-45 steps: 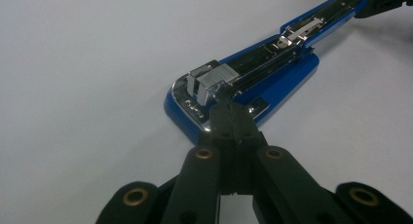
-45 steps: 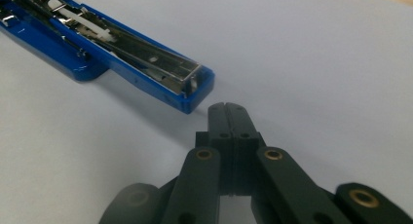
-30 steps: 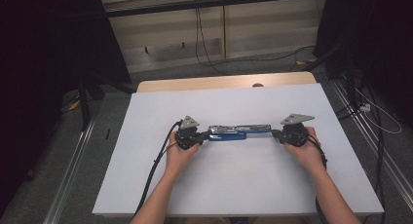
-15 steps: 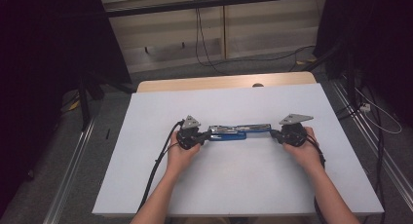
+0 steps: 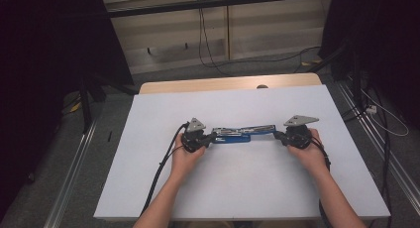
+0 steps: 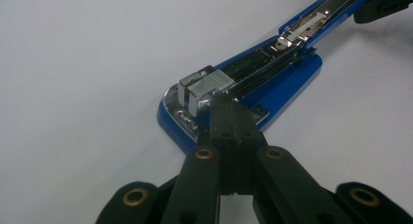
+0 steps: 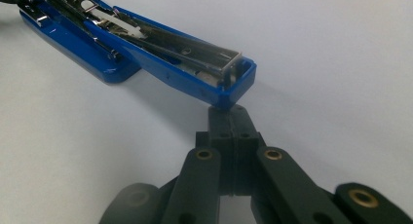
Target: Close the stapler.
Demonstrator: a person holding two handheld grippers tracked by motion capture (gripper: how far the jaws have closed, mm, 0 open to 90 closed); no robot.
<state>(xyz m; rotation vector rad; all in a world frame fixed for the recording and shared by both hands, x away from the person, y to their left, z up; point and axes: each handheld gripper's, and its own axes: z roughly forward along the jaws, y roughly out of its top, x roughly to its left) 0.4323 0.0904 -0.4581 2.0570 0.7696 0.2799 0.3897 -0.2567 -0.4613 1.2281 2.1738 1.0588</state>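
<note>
A blue stapler (image 5: 241, 134) lies swung fully open along the middle of a white bench (image 5: 247, 188), its metal staple track facing up. A person seated at the near edge holds a tool in each hand, one at either end of the stapler.

The left tool (image 5: 207, 138), jaws pressed together with nothing between them, meets the stapler's base end; in the left gripper view (image 6: 228, 107) its closed tips rest against the metal rail just behind a strip of staples (image 6: 204, 85) sitting in the track.

The right tool (image 5: 278, 135) is likewise closed on nothing. In the right gripper view (image 7: 232, 116) its tips sit just beneath the blue corner of the opened top arm (image 7: 195, 73), touching or nearly so; which cannot be told.

The left hand (image 5: 187, 156) and right hand (image 5: 309, 153) rest on the bench behind the tools, with black cables (image 5: 161, 173) trailing back toward the person. A grey three-cornered plate (image 5: 300, 120) tops the right tool.
</note>
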